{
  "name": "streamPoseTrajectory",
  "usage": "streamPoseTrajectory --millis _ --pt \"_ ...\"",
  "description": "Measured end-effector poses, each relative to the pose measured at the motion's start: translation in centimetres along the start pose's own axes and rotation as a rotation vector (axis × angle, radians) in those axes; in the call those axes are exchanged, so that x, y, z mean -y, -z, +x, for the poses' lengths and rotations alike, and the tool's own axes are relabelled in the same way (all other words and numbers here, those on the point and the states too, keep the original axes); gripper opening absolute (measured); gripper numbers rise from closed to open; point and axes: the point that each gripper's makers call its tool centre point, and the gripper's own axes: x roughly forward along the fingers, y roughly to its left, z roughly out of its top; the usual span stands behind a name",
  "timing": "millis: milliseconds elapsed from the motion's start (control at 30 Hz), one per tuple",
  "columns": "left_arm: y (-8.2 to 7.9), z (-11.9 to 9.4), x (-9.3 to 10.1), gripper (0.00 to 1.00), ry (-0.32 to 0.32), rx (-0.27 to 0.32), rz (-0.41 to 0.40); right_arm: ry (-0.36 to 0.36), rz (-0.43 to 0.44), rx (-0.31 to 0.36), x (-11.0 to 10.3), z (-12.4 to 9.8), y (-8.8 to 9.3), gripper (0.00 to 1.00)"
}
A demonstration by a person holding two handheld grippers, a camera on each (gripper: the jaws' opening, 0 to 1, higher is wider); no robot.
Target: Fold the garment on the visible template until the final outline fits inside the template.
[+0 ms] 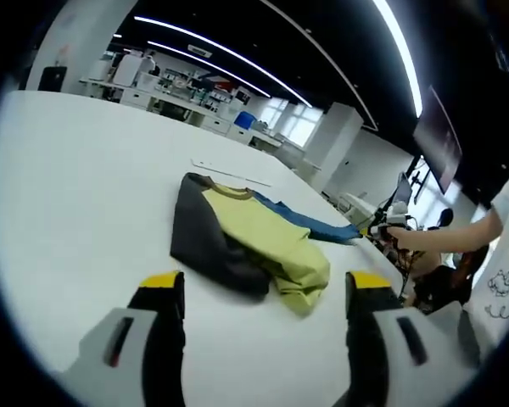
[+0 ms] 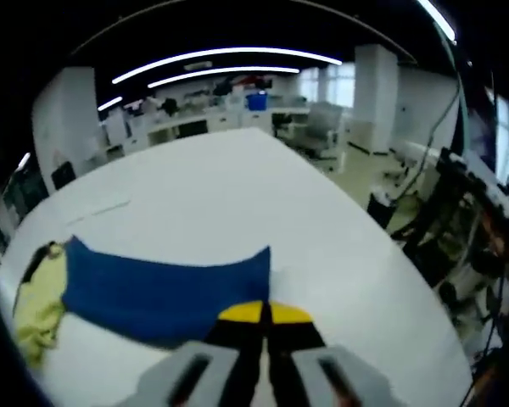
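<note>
A: Starting at the left of the left gripper view, what lies ahead of the jaws?

B: The left gripper (image 1: pixel 263 284) has its yellow-tipped jaws spread wide, with nothing between them. Beyond the gap, a little way off, the garment (image 1: pixel 250 237) lies crumpled on the white table (image 1: pixel 76 186). Its dark grey sleeve is nearest the left jaw, its yellow-green body bunches in the middle, and its blue part stretches away to the right.

A: And at the far right of that view?

B: The right gripper (image 1: pixel 380 229) meets the end of the blue part at the table edge, with a person's hand (image 1: pixel 424 239) behind it.

A: What does the right gripper view give?

B: On the left, a bit of the yellow-green cloth shows, then the blue part (image 2: pixel 165 292) spreads across toward the middle. The right gripper's (image 2: pixel 262 315) jaws are pressed together at the blue cloth's near corner. They appear to pinch its edge, though the pinch itself is hidden behind the tips.

A: Any outline on the table?

B: A thin pale strip (image 1: pixel 229 172) lies past the collar; what it is cannot be told.
</note>
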Motion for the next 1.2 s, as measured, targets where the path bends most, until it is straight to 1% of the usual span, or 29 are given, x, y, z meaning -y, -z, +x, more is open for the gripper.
streamPoseTrajectory --millis 100,200,267,300,433,500,567,600,633,667,700,733,767,800,867,900,1000,1033,1067,1100,1133,1167,1200 --pt "0.1 0.1 0.0 0.75 0.002 0.002 -0.003 0.003 -0.019 -0.018 0.0 -0.2 1.0 0.0" --pt "0.2 0.0 0.1 0.75 0.006 -0.001 -0.003 -0.003 -0.006 -0.029 -0.3 -0.7 2.1 0.0" --pt "0.4 0.0 0.1 0.75 0.006 -0.004 -0.003 -0.002 -0.016 -0.039 -0.3 -0.5 2.6 0.0" --pt "0.5 -0.1 0.1 0.75 0.005 -0.005 -0.005 0.0 -0.019 -0.043 -0.4 -0.9 2.7 0.0" --pt "0.5 -0.3 0.0 0.75 0.002 -0.005 -0.008 -0.01 -0.012 -0.043 -0.7 -0.9 2.6 0.0" --pt "0.5 -0.4 -0.1 0.75 0.002 -0.004 -0.009 -0.015 -0.027 -0.044 -0.8 -1.0 2.6 0.0" --pt "0.5 -0.4 -0.2 0.75 0.002 -0.001 -0.009 -0.05 0.0 -0.026 -1.2 -1.2 2.3 0.0" --pt "0.5 -0.4 -0.1 0.75 0.002 0.001 -0.01 -0.069 0.015 -0.011 -1.5 -1.3 2.0 0.03" --pt "0.4 -0.4 -0.1 0.75 0.002 0.003 -0.01 -0.082 0.009 -0.002 -1.0 -0.9 1.9 0.06" --pt "0.4 -0.4 -0.1 0.75 0.003 0.003 -0.009 -0.13 -0.007 0.015 -1.6 -0.8 1.7 0.12" --pt "0.5 -0.4 0.0 0.75 0.005 0.003 -0.01 -0.123 -0.011 0.015 -1.6 -1.0 1.7 0.17" --pt "0.5 -0.4 0.0 0.75 0.007 0.002 -0.01 -0.129 -0.033 0.03 -1.7 -1.2 1.5 0.22" --pt "0.5 -0.3 -0.1 0.75 0.007 0.002 -0.008 -0.164 -0.038 0.064 -2.3 -1.2 1.0 0.27" --pt "0.4 -0.3 -0.3 0.75 0.01 0.002 -0.008 -0.205 -0.022 0.073 -2.9 -1.4 0.8 0.33" --pt "0.4 -0.2 -0.3 0.75 0.012 0.001 -0.008 -0.265 -0.027 0.093 -3.9 -1.7 0.5 0.46" --pt "0.4 -0.2 -0.3 0.75 0.014 0.001 -0.006 -0.3 -0.026 0.097 -4.5 -1.9 0.5 0.51" --pt "0.4 0.0 -0.2 0.75 0.018 0.0 -0.006 -0.332 -0.061 0.11 -5.2 -2.0 0.4 0.64" --pt "0.3 0.0 -0.1 0.75 0.021 -0.001 -0.002 -0.364 -0.058 0.114 -6.0 -2.6 0.5 0.68" --pt "0.4 0.1 -0.2 0.75 0.021 -0.004 -0.001 -0.377 -0.049 0.116 -6.4 -2.8 0.4 0.75" --pt "0.4 0.2 -0.2 0.75 0.023 -0.007 0.001 -0.407 -0.042 0.133 -7.0 -3.0 0.1 0.81" --pt "0.4 0.2 -0.2 0.75 0.023 -0.009 0.002 -0.423 -0.039 0.144 -7.5 -3.2 -0.1 0.88" --pt "0.4 0.3 -0.2 0.75 0.023 -0.011 0.002 -0.43 -0.036 0.148 -7.8 -3.3 -0.1 0.94" --pt "0.5 0.3 -0.3 0.74 0.023 -0.012 0.003 -0.466 -0.036 0.158 -8.6 -3.6 -0.3 0.98"
